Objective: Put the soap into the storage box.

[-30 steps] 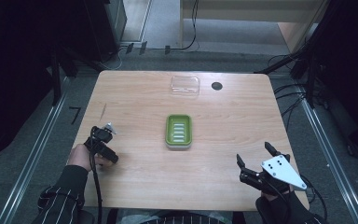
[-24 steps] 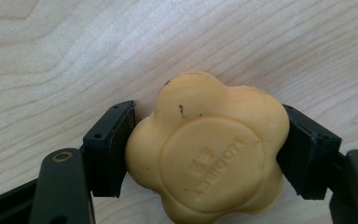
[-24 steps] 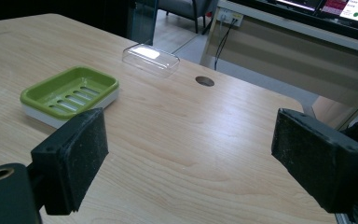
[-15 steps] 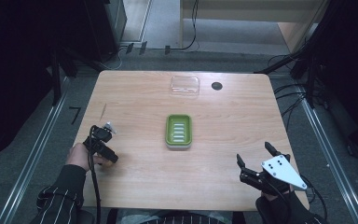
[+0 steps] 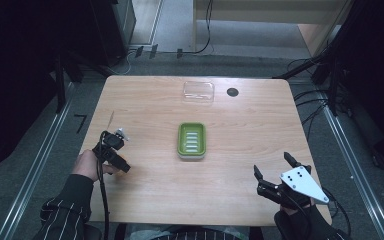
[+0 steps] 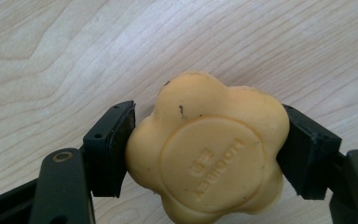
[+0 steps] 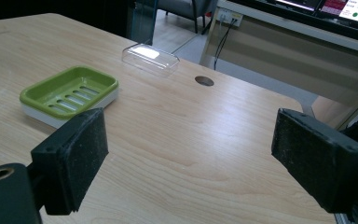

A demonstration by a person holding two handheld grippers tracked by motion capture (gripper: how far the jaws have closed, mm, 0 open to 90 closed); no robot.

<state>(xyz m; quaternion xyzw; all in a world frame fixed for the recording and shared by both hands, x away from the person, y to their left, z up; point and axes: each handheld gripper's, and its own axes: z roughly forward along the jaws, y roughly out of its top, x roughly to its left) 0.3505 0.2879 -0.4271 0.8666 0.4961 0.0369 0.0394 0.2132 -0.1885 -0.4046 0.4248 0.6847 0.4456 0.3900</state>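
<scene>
A yellow flower-shaped soap bar [image 6: 214, 163] with a stamped round centre sits between the black jaws of my left gripper [image 6: 205, 140], whose pads press on both its sides just above the wood. In the high view the left gripper [image 5: 111, 150] is near the table's left edge, pointing down, held by a hand in a striped sleeve. A green soap dish [image 5: 191, 140] with a slotted floor stands empty at the table's middle, also in the right gripper view [image 7: 70, 91]. My right gripper [image 5: 272, 165] hovers at the front right, jaws wide apart and empty [image 7: 186, 154].
A clear plastic lid [image 5: 198, 91] lies at the far middle of the wooden table [image 5: 150, 100], with a dark round cable hole [image 5: 232, 92] just right of it. Cables and metal rails run along the floor on both sides.
</scene>
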